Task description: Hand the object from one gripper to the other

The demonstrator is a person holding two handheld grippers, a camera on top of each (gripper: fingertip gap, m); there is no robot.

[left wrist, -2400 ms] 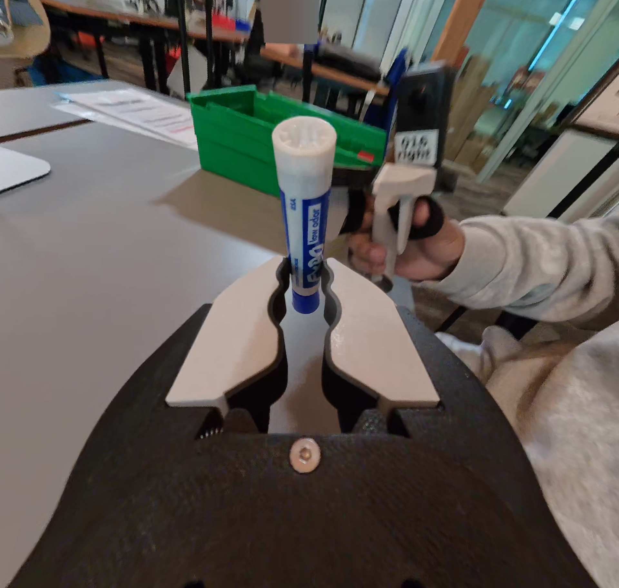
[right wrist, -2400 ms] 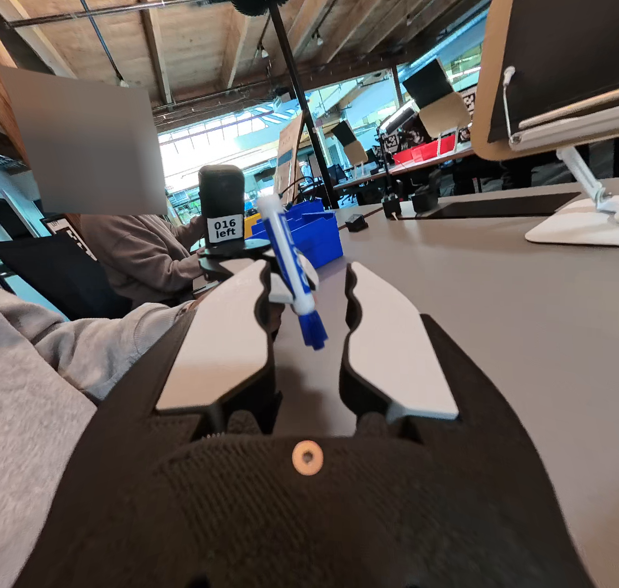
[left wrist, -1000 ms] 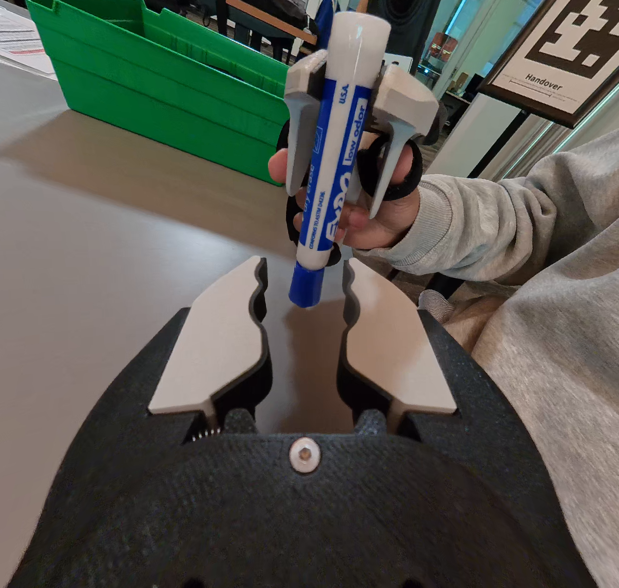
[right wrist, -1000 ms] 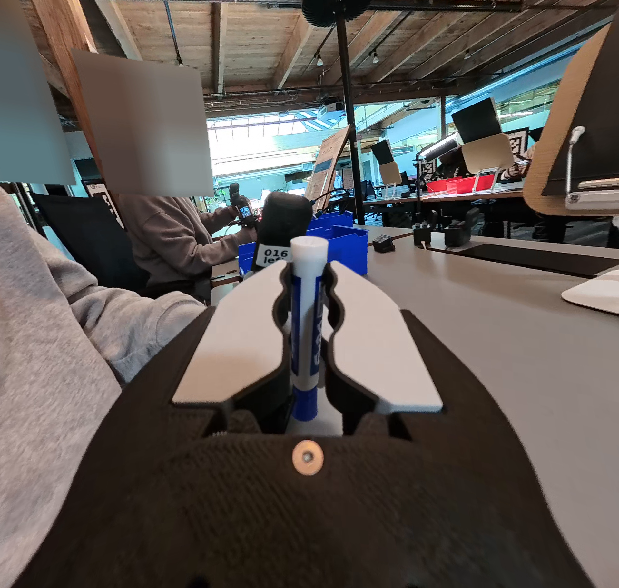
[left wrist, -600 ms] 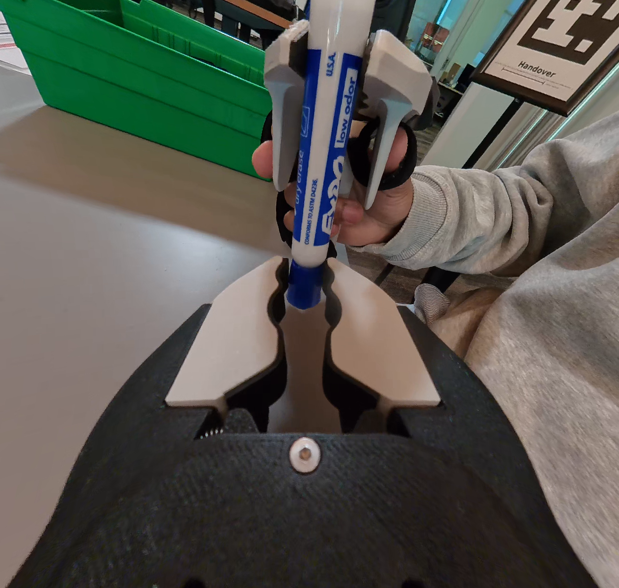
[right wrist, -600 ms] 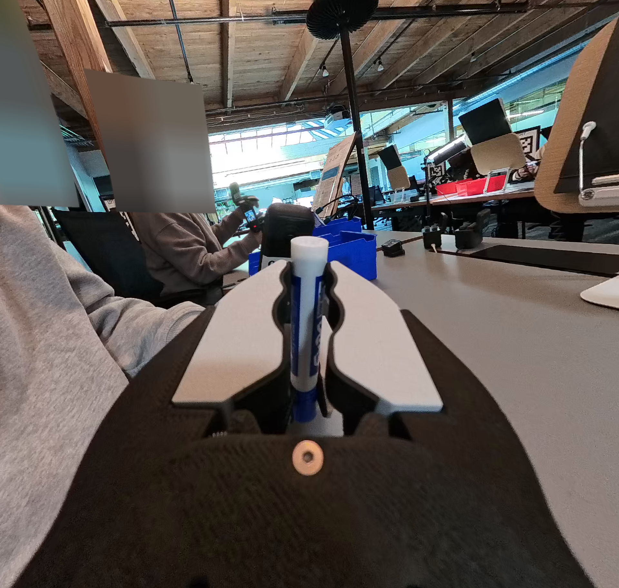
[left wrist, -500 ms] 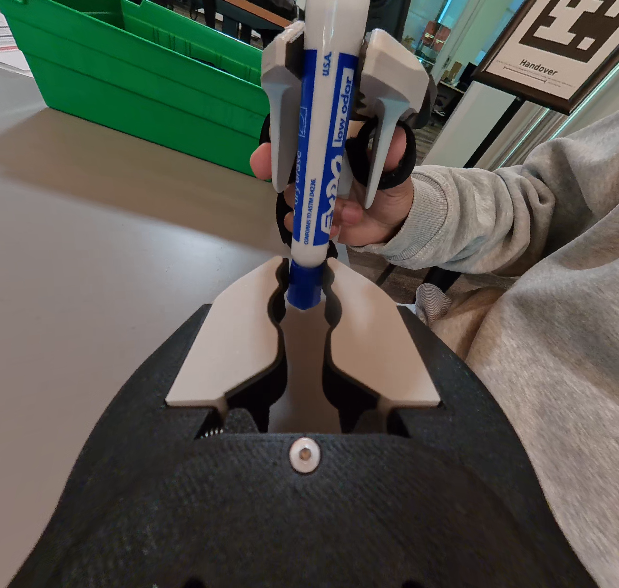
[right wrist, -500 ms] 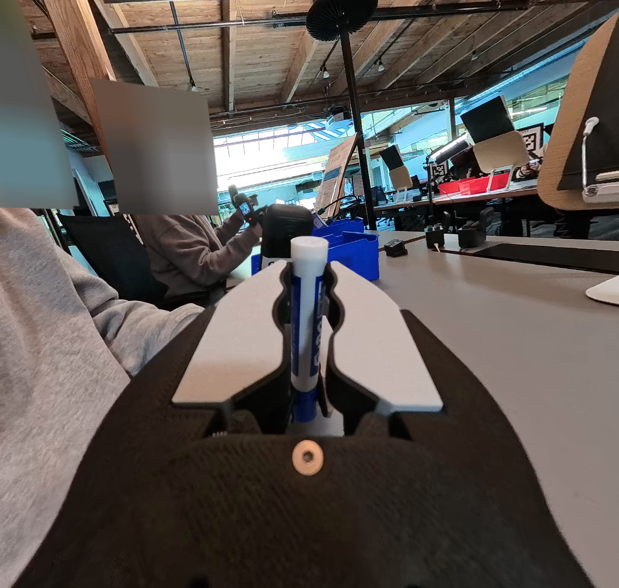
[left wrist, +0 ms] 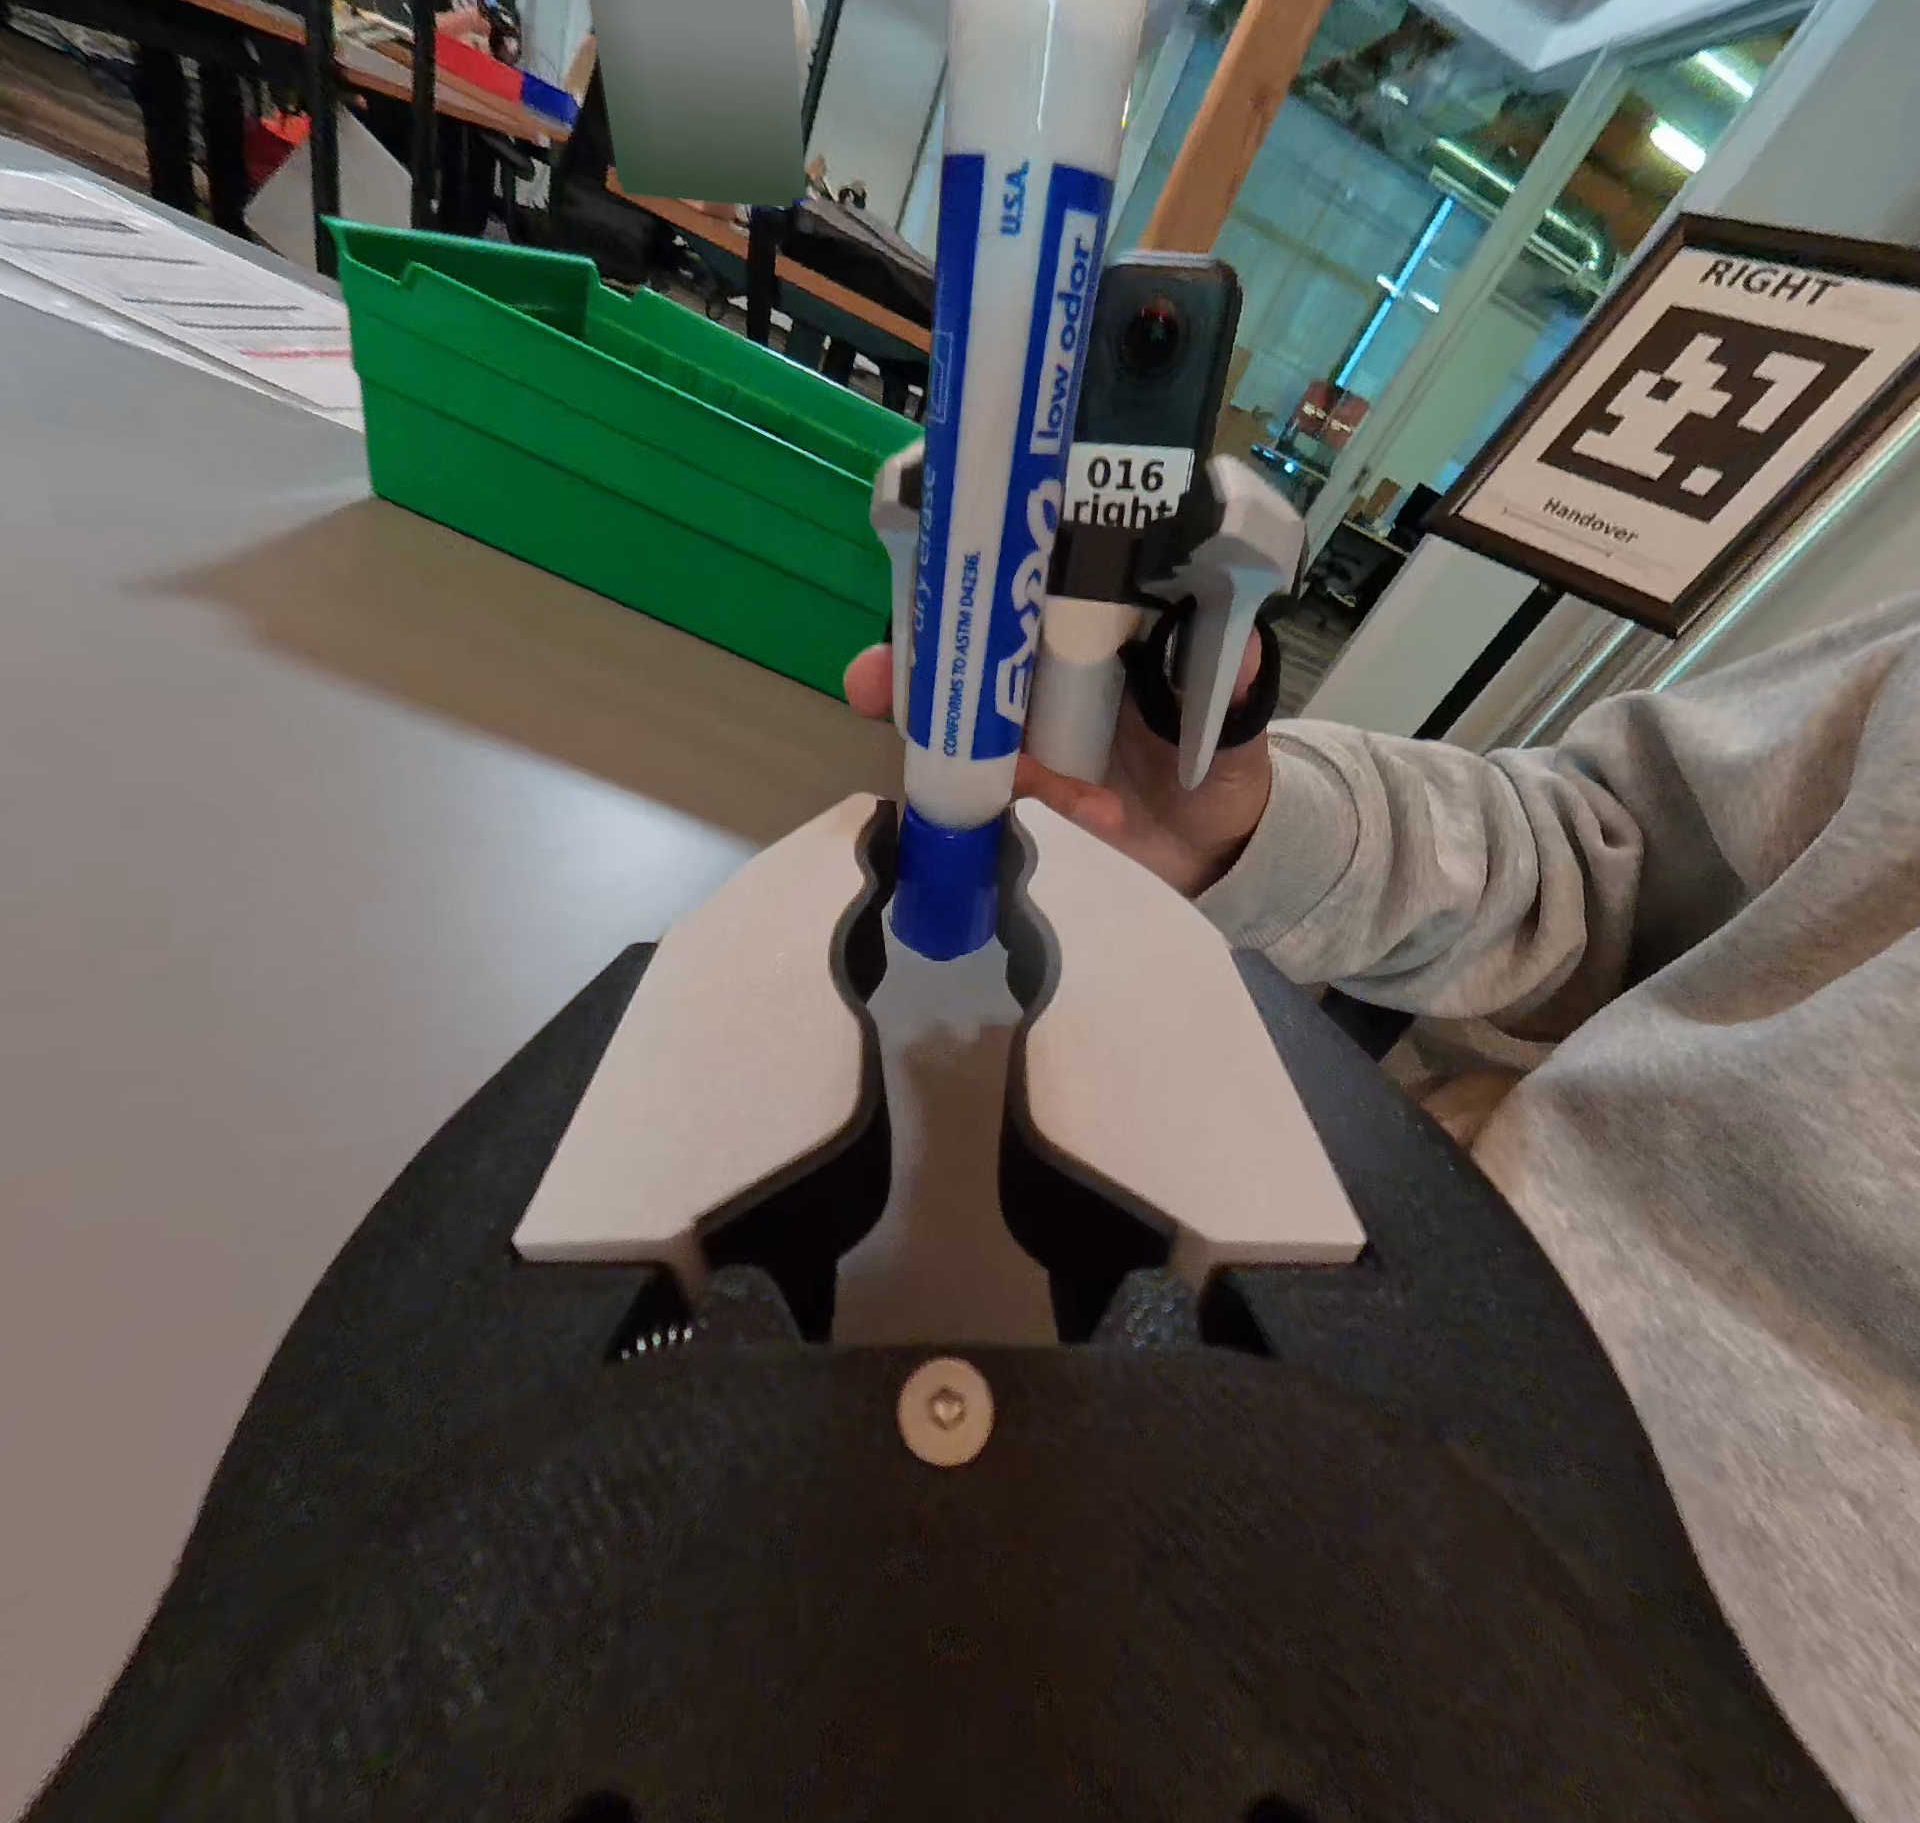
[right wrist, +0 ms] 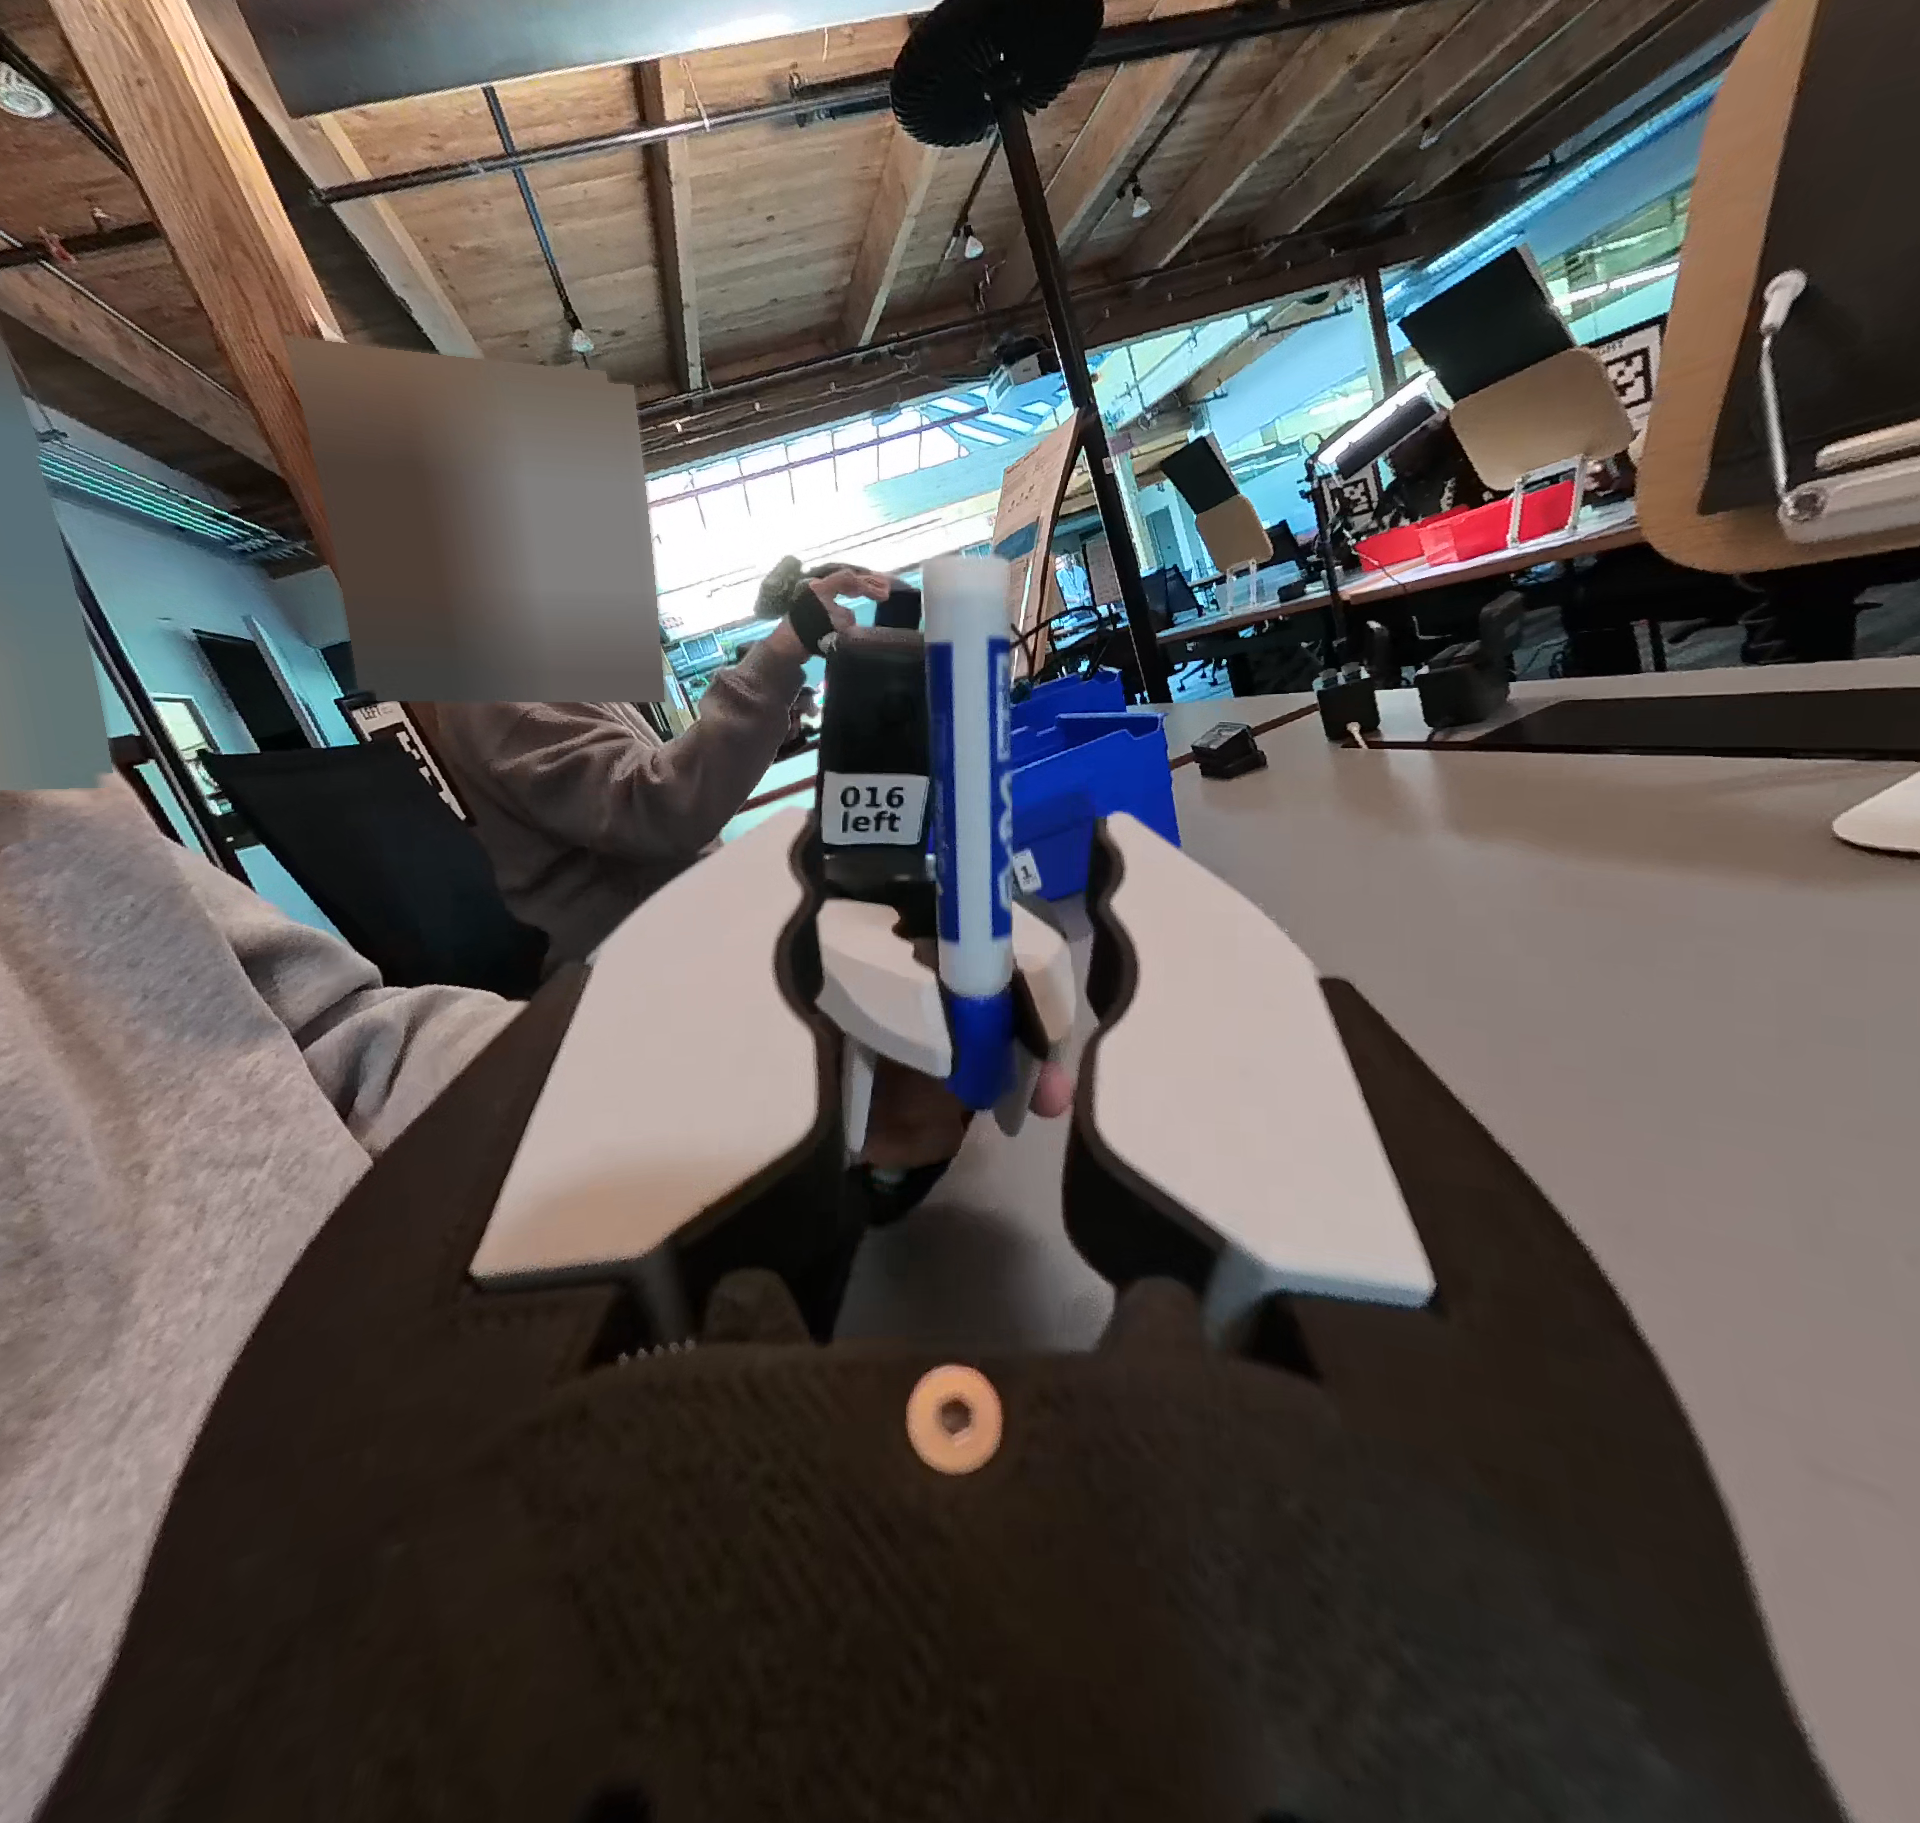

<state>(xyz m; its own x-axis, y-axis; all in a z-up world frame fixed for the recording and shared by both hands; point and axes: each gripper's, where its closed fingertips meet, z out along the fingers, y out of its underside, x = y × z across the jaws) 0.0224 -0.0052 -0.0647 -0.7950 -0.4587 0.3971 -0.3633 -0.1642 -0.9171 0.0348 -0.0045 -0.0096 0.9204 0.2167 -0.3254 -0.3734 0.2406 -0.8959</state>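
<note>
Our left fingers are clenched on the blue cap end of the marker, which stands upright between their scalloped tips, its white barrel rising well above them. Our right fingers are spread wide and grasp nothing: in the right wrist view the marker stands in the gap between them, farther off, touching neither one.

So we judge the handover itself done as far as these views show. The left gripper alone carries the marker, and the right gripper is released. In the left wrist view the right gripper sits just behind and beside the barrel, its pale fingers apart on either side; whether one of them brushes the barrel there we cannot tell. What is left, in our judgement, is to draw the right gripper clear and keep the marker steady in the left.

The grip is low, on the cap only, with most of the marker's length above it, so we would expect it to tip if jolted. Below lies the grey surface, with a green bin farther back.
</note>
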